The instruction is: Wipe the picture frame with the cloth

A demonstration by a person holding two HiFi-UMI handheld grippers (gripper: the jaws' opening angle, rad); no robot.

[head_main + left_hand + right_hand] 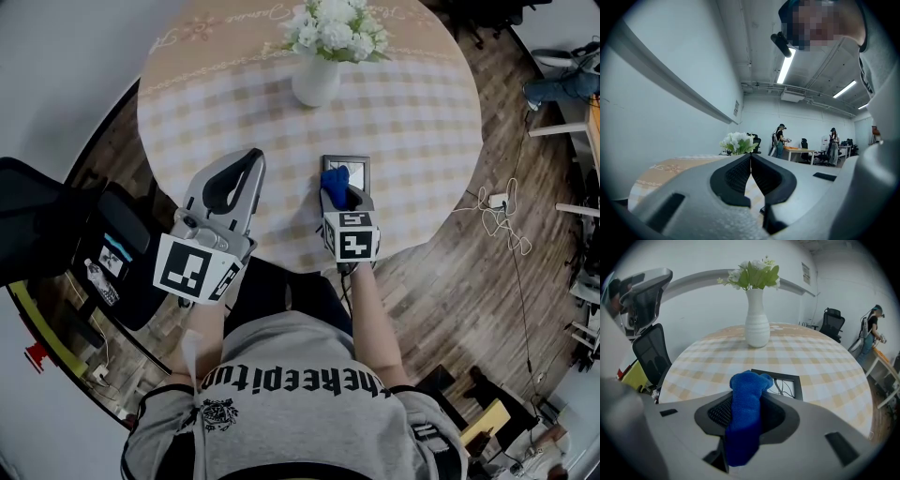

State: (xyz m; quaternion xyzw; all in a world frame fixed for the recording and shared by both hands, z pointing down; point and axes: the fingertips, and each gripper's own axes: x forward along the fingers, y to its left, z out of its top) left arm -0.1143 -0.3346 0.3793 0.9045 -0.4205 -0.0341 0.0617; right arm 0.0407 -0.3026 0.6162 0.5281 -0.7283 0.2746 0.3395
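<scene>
**Q:** What is the layout, from the largest item down?

**A:** A round table [422, 122] with a checked cover carries a white vase [316, 80] of flowers at its far side. The picture frame [362, 167] lies flat on the cover, between the vase and the person.

**Q:** State of each tool?

**A:** The left gripper [251, 157] has its jaws together at the tips with nothing between them. It sits to the left of the frame, apart from it. The right gripper [339, 190] is clamped on the blue cloth [746, 408].

**Q:** Cloth position relative to the frame?

**A:** The cloth's free end projects past the jaw tips and overlaps the frame's near-left corner. Contact cannot be confirmed.
</scene>
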